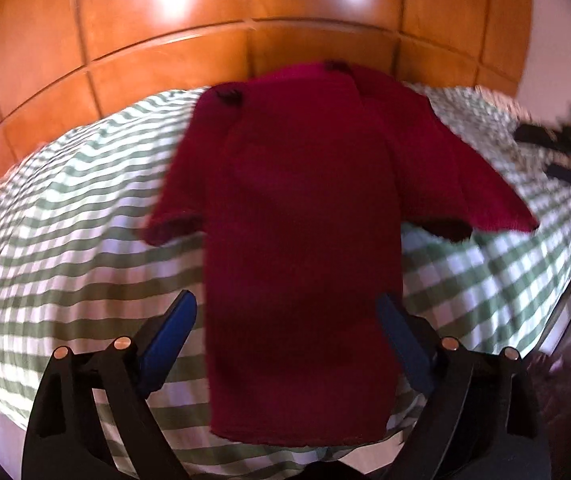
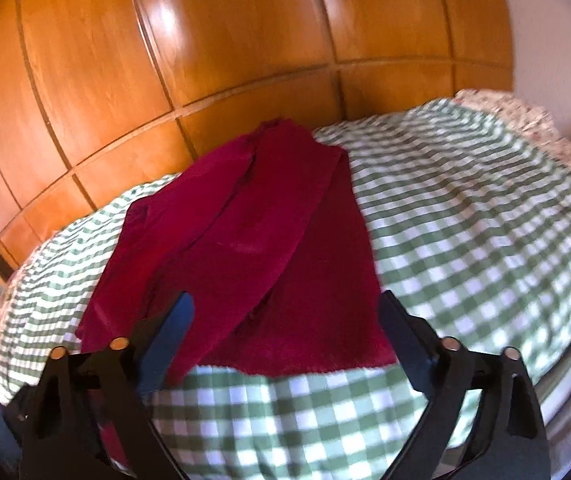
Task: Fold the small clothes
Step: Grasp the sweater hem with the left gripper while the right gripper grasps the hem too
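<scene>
A small dark red knitted sweater (image 1: 305, 220) lies flat on a green and white checked cloth (image 1: 77, 240), hem toward me, both sleeves spread out. My left gripper (image 1: 287, 308) is open, its blue-padded fingers (image 1: 173, 332) on either side of the sweater's lower body, just above it. In the right wrist view the sweater (image 2: 245, 248) lies left of centre with a sleeve folded over the body. My right gripper (image 2: 287, 308) is open and empty above the sweater's near edge. The right gripper shows as a dark blurred shape in the left wrist view (image 1: 565, 148).
The checked cloth (image 2: 465, 220) covers a bed or table set against an orange wooden panelled wall (image 1: 245, 20). A floral fabric (image 2: 525, 120) shows under the cloth at the far right. The cloth's front edge drops off close to me.
</scene>
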`<act>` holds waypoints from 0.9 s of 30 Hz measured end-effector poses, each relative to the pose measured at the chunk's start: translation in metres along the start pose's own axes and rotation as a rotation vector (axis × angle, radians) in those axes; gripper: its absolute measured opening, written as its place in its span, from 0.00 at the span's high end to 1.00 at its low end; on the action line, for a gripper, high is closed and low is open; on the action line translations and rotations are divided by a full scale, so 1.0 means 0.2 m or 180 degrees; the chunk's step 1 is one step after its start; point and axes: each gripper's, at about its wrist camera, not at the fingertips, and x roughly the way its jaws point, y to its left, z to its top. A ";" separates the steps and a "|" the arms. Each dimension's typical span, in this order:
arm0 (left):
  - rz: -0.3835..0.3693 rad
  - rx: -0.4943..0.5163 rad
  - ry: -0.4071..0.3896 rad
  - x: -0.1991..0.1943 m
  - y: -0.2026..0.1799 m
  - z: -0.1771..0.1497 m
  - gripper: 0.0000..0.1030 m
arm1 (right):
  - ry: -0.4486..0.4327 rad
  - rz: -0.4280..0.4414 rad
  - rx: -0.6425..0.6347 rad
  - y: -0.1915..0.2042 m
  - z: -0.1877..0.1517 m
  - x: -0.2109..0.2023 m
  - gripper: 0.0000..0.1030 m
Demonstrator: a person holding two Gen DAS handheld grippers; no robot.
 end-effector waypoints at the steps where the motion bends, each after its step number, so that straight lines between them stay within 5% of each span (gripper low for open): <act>1: 0.0023 0.0054 0.0054 0.03 -0.02 -0.01 0.16 | 0.0059 0.0040 0.0029 0.00 0.01 0.04 0.22; 4: 0.0000 0.0040 0.0122 0.08 -0.01 -0.01 0.27 | 0.0315 0.0188 0.0158 -0.01 0.06 0.25 0.32; 6: -0.0097 -0.0003 0.0092 0.07 0.00 0.00 0.52 | 0.0410 0.0218 0.0160 0.00 0.08 0.35 0.36; 7: -0.0177 -0.0028 0.0074 0.06 0.01 0.02 0.75 | 0.0469 0.0249 0.0147 0.02 0.09 0.41 0.42; 9: -0.0317 -0.0108 0.0068 0.03 0.04 0.05 0.87 | 0.0638 0.0252 0.0123 0.04 0.09 0.53 0.60; 13: -0.0611 -0.0422 -0.0121 -0.08 0.19 0.17 0.88 | 0.0655 0.0398 -0.0053 0.10 0.14 0.55 0.89; 19: -0.0724 -0.1098 -0.0652 -0.23 0.65 0.53 0.88 | 0.0218 0.0396 -0.0310 0.00 0.36 0.33 0.93; 22: -0.0556 -0.1390 -0.0806 -0.21 0.90 0.73 0.88 | -0.0038 0.0060 -0.0415 -0.12 0.53 0.27 0.93; 27: 0.0080 -0.1855 -0.0854 -0.08 1.28 1.05 0.88 | -0.0189 -0.0827 -0.0404 -0.42 0.82 0.40 0.93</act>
